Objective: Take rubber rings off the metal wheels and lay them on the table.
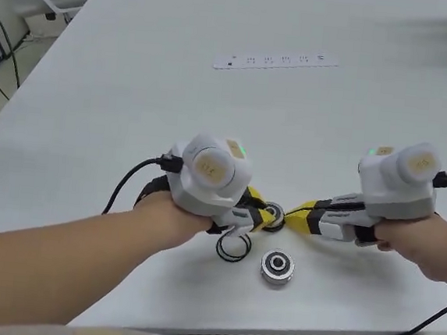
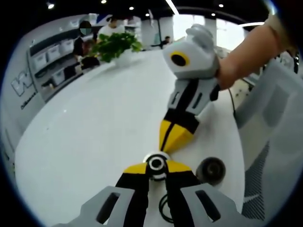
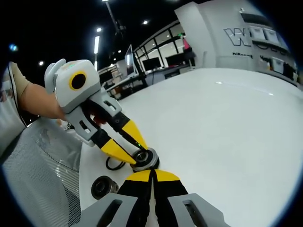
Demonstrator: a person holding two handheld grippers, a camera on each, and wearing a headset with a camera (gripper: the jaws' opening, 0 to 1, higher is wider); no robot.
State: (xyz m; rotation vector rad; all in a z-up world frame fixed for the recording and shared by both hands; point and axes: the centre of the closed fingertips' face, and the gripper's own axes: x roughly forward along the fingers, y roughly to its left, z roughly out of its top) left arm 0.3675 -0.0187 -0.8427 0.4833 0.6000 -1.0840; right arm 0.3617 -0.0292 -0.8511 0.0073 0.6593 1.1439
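Note:
A small metal wheel (image 1: pixel 273 216) hangs just above the white table, and my left gripper (image 1: pixel 261 217) is shut on it from the left. In the left gripper view the wheel (image 2: pixel 156 163) sits between my yellow jaws. My right gripper (image 1: pixel 296 213) comes in from the right, shut, with its tips (image 3: pixel 151 174) against the wheel's rim (image 3: pixel 145 160). I cannot tell whether they pinch the rubber ring. A loose black rubber ring (image 1: pixel 234 248) lies on the table below the left gripper. A second wheel (image 1: pixel 277 266) with its black ring on lies flat beside it.
The table's front edge (image 1: pixel 272 328) runs close behind the second wheel. A white power strip (image 1: pixel 276 61) lies far back on the table. A grey mesh chair (image 3: pixel 42 179) stands off the table's edge. A potted plant (image 2: pixel 113 45) sits at the far end.

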